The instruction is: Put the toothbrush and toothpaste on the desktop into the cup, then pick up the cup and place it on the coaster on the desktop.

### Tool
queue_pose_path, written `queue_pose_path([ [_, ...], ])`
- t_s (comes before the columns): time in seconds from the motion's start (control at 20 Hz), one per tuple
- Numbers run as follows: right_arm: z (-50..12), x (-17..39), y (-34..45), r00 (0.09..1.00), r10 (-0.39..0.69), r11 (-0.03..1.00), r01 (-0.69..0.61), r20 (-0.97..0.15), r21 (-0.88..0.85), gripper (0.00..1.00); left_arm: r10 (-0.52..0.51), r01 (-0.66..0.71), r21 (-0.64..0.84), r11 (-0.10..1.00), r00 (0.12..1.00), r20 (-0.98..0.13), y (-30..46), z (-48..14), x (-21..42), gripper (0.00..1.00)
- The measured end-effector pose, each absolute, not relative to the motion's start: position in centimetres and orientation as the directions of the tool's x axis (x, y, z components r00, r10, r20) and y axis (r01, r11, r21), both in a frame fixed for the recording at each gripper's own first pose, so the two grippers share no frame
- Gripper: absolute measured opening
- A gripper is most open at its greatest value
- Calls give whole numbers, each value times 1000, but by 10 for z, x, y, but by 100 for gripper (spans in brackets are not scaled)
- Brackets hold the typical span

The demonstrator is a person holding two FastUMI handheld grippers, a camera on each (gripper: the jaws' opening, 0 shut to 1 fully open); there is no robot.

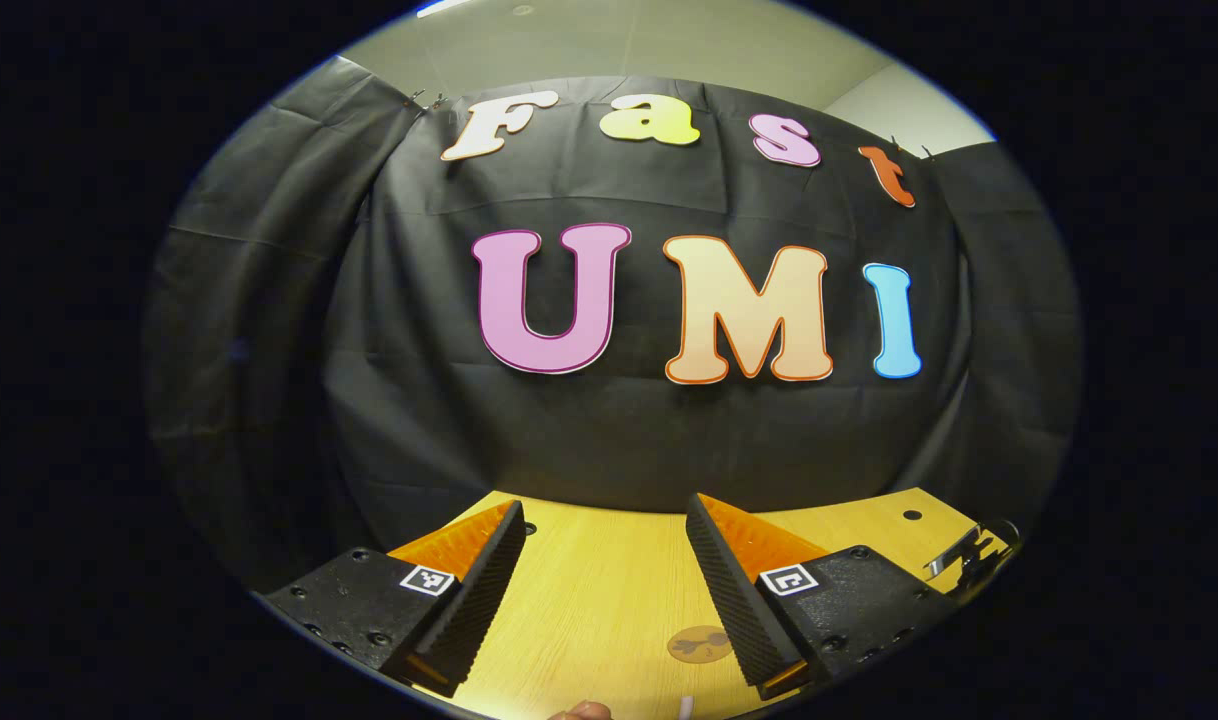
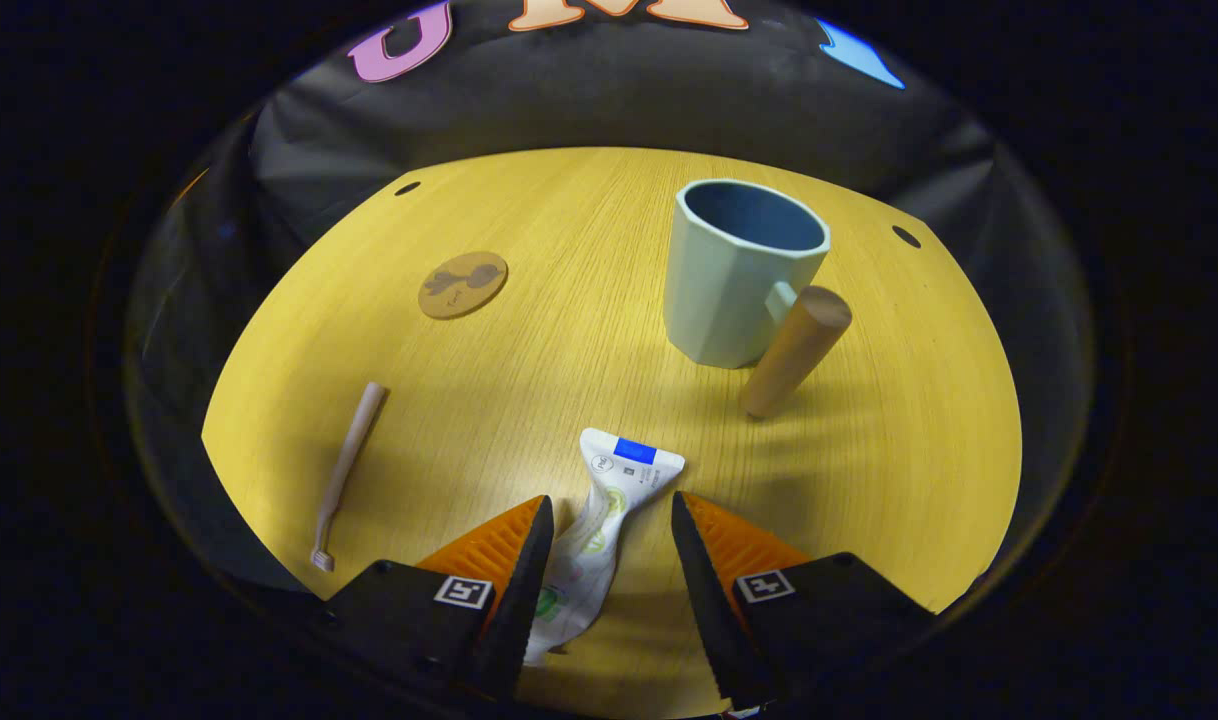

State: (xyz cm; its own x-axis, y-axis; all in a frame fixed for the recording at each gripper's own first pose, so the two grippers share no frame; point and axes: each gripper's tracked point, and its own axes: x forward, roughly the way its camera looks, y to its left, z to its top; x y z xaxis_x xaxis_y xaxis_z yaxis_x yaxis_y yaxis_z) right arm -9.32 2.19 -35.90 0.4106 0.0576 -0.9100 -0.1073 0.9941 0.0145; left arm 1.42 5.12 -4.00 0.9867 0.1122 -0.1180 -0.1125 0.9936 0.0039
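**Wood bench, paste tube first**

Wood-grain bench (image 2: 589, 300) carries everything, and nothing is in the cup (image 2: 739, 270) yet. The right gripper (image 2: 604, 540) hangs low over the toothpaste (image 2: 609, 500), jaws apart, with the tube's lower half lying between them. The left finger looks very near or touching the tube's edge; the right finger stands clear, so there is no clamp. The tube lies flat and crumpled, its blue-marked end pointing toward the cup.

The toothbrush (image 2: 347, 460) lies off to the left in the right gripper view, well apart from the tube, bristles toward the near edge. The cup stands upright farther back on the right, its wooden handle (image 2: 794, 350) sticking out toward the camera. The coaster (image 2: 462, 285) sits bare at the back left, well apart from the cup.

The left gripper (image 1: 604, 590) is held level and idle, jaws wide apart on nothing, with the coaster (image 1: 699, 643) low between its fingers.

By my reading, the step in hand is the first pick: the paste. Next the right jaws need to close squarely across the tube. Being soft and flat, it may buckle or slip, so a grip near mid-body seems wise, then a lift and a tip into the cup mouth.
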Motion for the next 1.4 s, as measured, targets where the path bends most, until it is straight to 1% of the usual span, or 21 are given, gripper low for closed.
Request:
queue_pose_path([
  [0.05, -362, -92, 23, 400, 60, 994, -112, -914, 16, 65, 111, -112, 3, 994, 986, -121, 51, -40, 15, 94],
  [0.1, -365, -94, 26, 387, 58, 993, -120, -920, 12, 64, 112, -112, 3, 994, 986, -126, 51, -41, 15, 94],
  [0.15, -365, -92, 24, 399, 57, 991, -131, -915, 5, 63, 110, -110, 4, 994, 985, -133, 50, -44, 16, 94],
  [0.2, -363, -93, 19, 396, 50, 990, -144, -917, -8, 50, 107, -108, 2, 994, 984, -143, 49, -46, 16, 94],
  [0.25, -360, -92, 19, 405, 56, 988, -152, -912, -7, 43, 105, -106, 0, 994, 983, -152, 48, -50, 17, 95],
  [0.3, -360, -93, 21, 396, 65, 987, -160, -916, 1, 26, 101, -103, -2, 995, 981, -165, 46, -53, 17, 95],
  [0.35, -363, -94, 22, 390, 67, 989, -150, -918, 8, 26, 96, -99, -5, 995, 979, -177, 45, -58, 16, 95],
  [0.4, -365, -91, 22, 389, 68, 990, -143, -919, 13, 14, 82, -86, -10, 996, 976, -202, 42, -65, 15, 95],
  [0.45, -363, -92, 22, 386, 69, 989, -148, -920, 12, 9, 62, -68, -16, 998, 970, -236, 38, -76, 16, 94],
  [0.5, -363, -92, 21, 389, 70, 988, -152, -919, 11, 7, 41, -49, -22, 999, 960, -277, 33, -87, 15, 95],
  [0.55, -363, -91, 22, 396, 71, 988, -154, -915, 10, 9, 10, -24, -37, 999, 939, -344, 26, -105, 12, 95],
  [0.7, -363, -91, 21, 396, 79, 988, -151, -915, 19, 9, -71, 30, -91, 995, 873, -482, 8, -145, 0, 96],
  [0.75, -363, -91, 22, 395, 81, 988, -153, -915, 21, 9, -101, 53, -105, 993, 837, -538, 0, -163, -8, 96],
  [0.85, -363, -91, 22, 396, 83, 987, -158, -914, 21, 9, -116, 79, -87, 993, 785, -608, -6, -186, -18, 96],
  [1.05, -363, -91, 22, 397, 92, 986, -162, -913, 29, 9, -126, 116, -64, 991, 684, -719, -9, -225, -38, 96],
  [1.4, -362, -90, 22, 398, 102, 986, -160, -912, 41, 9, -163, 112, -123, 986, 485, -859, -24, -284, -71, 96],
])
